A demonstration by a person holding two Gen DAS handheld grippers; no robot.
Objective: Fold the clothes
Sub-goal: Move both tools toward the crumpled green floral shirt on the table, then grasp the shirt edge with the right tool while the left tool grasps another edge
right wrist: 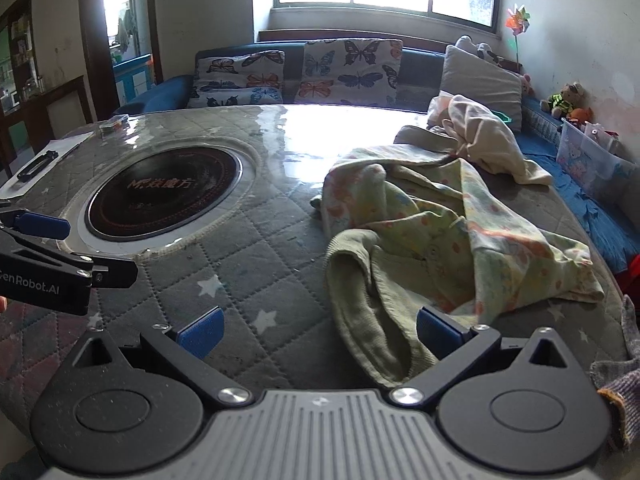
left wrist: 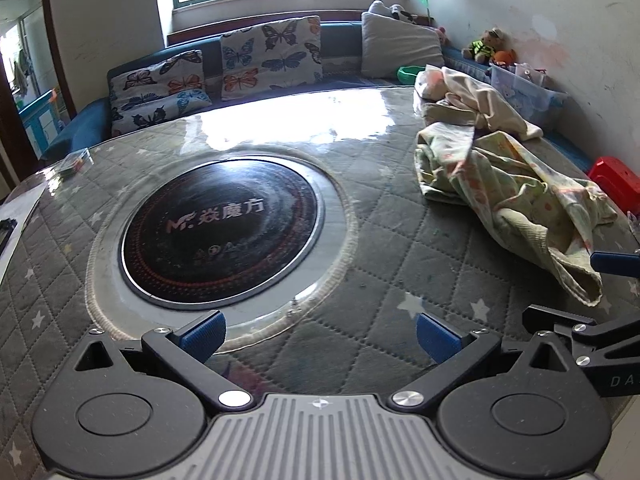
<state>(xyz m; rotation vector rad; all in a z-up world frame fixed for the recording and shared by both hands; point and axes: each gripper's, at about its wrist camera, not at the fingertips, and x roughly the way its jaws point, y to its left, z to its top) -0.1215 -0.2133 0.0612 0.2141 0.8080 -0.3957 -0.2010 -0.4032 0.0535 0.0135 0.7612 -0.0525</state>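
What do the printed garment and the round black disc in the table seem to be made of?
Garment: soft knitted fabric, probably cotton, matte; a ribbed hem and limp folds show. Disc: smooth, glossy, likely glass or ceramic, perhaps a cooktop; it reflects light and carries printed lettering inside a metal-looking rim.

Pale green garment [right wrist: 460, 240], orange-printed

Soft printed cloth garment [right wrist: 460, 240] — quilted table cover [right wrist: 248, 276] under glossy film.

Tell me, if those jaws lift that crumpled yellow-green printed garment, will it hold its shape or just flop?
The yellow-green printed garment will probably flop: it lies in loose folds and drapes over itself. It looks thin, so likely light. On the glossy table cover it may slide if pushed rather than lifted.
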